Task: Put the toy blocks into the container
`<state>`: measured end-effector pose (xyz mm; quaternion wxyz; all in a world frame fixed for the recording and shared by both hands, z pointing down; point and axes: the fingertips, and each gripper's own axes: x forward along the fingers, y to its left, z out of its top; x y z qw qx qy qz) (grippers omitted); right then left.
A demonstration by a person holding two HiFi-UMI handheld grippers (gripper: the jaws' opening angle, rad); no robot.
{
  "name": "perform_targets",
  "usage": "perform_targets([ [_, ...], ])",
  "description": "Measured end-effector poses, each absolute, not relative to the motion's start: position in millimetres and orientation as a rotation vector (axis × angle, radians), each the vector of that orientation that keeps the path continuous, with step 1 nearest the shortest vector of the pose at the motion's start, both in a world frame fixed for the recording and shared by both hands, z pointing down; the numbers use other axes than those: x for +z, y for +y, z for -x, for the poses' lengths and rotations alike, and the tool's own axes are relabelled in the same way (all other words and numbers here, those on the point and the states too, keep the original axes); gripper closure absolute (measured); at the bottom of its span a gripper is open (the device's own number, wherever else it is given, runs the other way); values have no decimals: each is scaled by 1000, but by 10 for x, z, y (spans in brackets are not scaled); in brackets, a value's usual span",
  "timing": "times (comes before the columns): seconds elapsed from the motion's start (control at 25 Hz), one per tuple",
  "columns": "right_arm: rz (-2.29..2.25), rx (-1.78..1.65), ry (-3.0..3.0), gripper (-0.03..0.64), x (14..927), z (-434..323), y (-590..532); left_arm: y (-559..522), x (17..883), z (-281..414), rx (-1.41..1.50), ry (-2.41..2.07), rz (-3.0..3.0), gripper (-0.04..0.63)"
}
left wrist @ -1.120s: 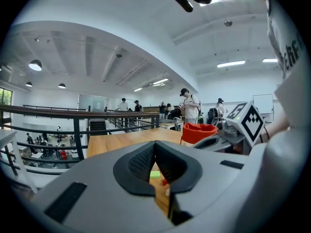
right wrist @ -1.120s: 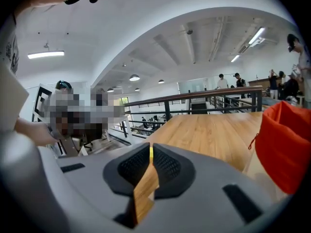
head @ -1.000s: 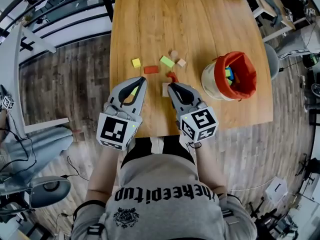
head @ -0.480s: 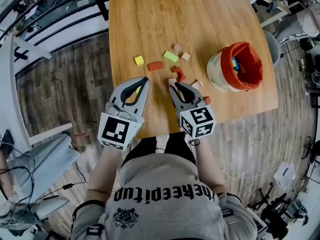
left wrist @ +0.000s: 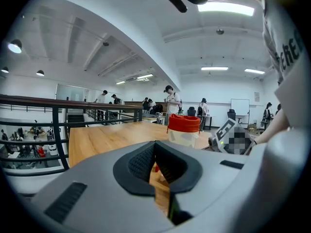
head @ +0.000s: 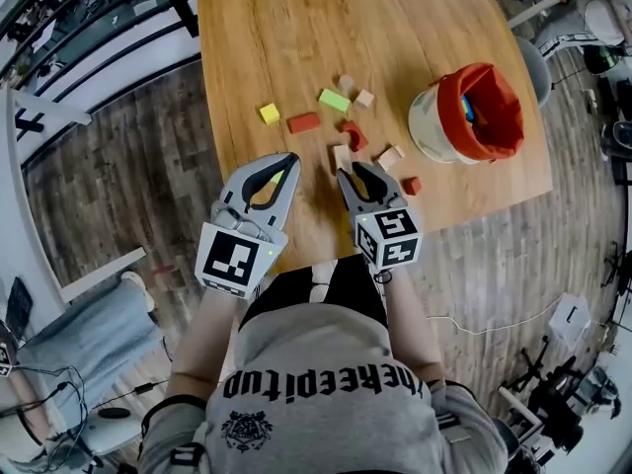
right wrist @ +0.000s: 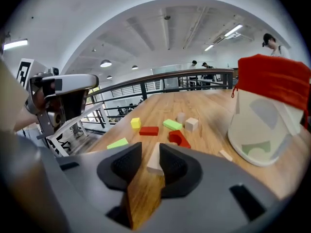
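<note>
**Right gripper lined up on the pale block, jaws apart**

Right gripper (head: 361,174) is released. Its jaws have just been opening and now stand apart, with the pads pressing on nothing. The pale block (right wrist: 155,158) lies on the table (head: 296,28) straight ahead. In the right gripper view it shows in the gap at the jaw tips, sitting toward the right-hand pad. It is not gripped. In the head view it is just beyond the tips, and I can't confirm contact with either one.

Key geometry: the block's long side looks to run roughly along the gripper's pointing line. My read is that the jaws would close across the narrow width, so no roll is needed, only a short advance forward and down before closing.

Left gripper (left wrist: 155,152) is clenched and empty. It hangs over the near table edge, off to the left and well apart from the block. The right one is clearly nearer, so the pick is its job.

Watch item: the red arch block (head: 353,134) sits just behind the pale block, and an overshoot could nudge it.

The bucket (head: 427,131) with the red liner stands to the right of the right gripper and farther up the table. A few blocks are already inside. The other loose blocks (head: 303,122) lie scattered beyond and beside the pale one.
</note>
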<state>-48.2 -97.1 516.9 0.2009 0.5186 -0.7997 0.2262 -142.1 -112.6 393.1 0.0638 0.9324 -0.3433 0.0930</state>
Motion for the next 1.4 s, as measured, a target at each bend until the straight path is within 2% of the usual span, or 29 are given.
perform_targets([
  [0.52, -1496, 691, -2127, 453, 5507, 440, -1003, -1102, 4021, 1438, 307, -995, -2817, 581],
  [1.08, -1491, 698, -2077, 468, 5626, 460, -1080, -1159, 4104, 1567, 342, -1035, -2789, 581],
  [1.4, -1479, 666, -2152, 469, 5358, 454, -1116, -1181, 4055, 1426, 331, -1016, -2809, 581],
])
